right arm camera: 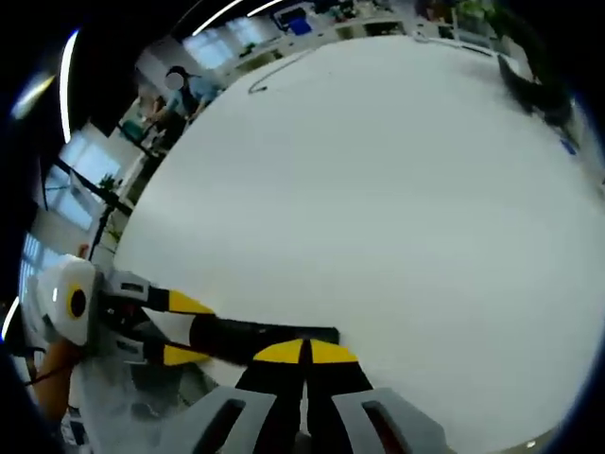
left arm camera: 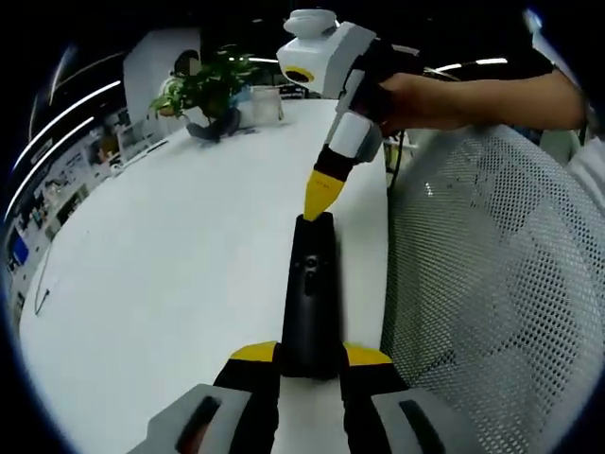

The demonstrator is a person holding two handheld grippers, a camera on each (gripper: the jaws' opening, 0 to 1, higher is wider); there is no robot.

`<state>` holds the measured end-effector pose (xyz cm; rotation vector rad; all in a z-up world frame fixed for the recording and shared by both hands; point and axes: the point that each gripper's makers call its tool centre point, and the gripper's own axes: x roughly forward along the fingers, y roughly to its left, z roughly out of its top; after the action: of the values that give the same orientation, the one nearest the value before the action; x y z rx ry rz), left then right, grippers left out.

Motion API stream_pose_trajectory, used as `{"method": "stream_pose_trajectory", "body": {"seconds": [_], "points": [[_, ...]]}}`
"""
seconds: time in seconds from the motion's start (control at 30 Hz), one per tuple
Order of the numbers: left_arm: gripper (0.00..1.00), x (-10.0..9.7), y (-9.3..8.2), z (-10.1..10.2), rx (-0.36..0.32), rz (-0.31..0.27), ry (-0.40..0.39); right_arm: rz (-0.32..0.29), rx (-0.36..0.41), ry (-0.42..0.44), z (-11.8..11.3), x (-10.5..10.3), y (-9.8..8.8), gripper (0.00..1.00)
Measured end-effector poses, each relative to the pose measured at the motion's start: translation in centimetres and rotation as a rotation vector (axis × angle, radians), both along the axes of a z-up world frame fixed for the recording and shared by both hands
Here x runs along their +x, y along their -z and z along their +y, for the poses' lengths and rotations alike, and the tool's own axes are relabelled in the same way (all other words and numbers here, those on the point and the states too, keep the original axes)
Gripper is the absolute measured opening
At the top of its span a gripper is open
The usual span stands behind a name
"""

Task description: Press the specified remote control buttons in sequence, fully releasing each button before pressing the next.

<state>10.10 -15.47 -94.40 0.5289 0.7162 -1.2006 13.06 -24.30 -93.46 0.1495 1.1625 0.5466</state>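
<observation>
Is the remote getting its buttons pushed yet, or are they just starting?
It looks mid-job. Done: the left gripper is clamped on the near end of the black remote, steadying it on the white table. In hand: the right gripper, jaws closed, has its yellow tip at the remote's far end; whether it is touching a button is hard to tell. Left: which buttons were already pressed isn't visible, so the remaining count is unknown.

A white table is presented as the carrying surface. A black remote control is laid lengthwise near the table's edge. A potted plant is stood at the far end; a thin cable is laid approx. at the opposite end.
</observation>
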Motion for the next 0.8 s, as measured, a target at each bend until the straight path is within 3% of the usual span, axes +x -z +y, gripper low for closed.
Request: {"method": "stream_pose_trajectory", "body": {"seconds": [0.13, 0.3, 0.43, 0.53, 0.8], "points": [[0.23, -0.02, 0.11, -0.04, -0.005, -0.001, 0.003, -0.024, -0.014, -0.012, 0.03, 0.18, 0.22, 0.00], [0.24, 0.02, 0.18, 0.00, 0.004, -0.008, 0.009, 0.031, 0.008, 0.029, -0.64, -0.05, 0.27, 0.00], [0.24, -0.06, 0.17, -0.01, 0.003, -0.006, 0.004, 0.035, 0.027, 0.040, -0.55, -0.04, 0.30, 0.00], [0.25, 0.28, 0.14, 0.34, 0.004, 0.000, -0.028, 0.078, 0.046, 0.034, -0.37, -0.62, 0.32, 0.00], [0.25, 0.02, 0.08, 0.27, -0.003, 0.008, -0.037, 0.059, 0.012, 0.009, -0.40, -0.76, 0.14, 0.00]]}}
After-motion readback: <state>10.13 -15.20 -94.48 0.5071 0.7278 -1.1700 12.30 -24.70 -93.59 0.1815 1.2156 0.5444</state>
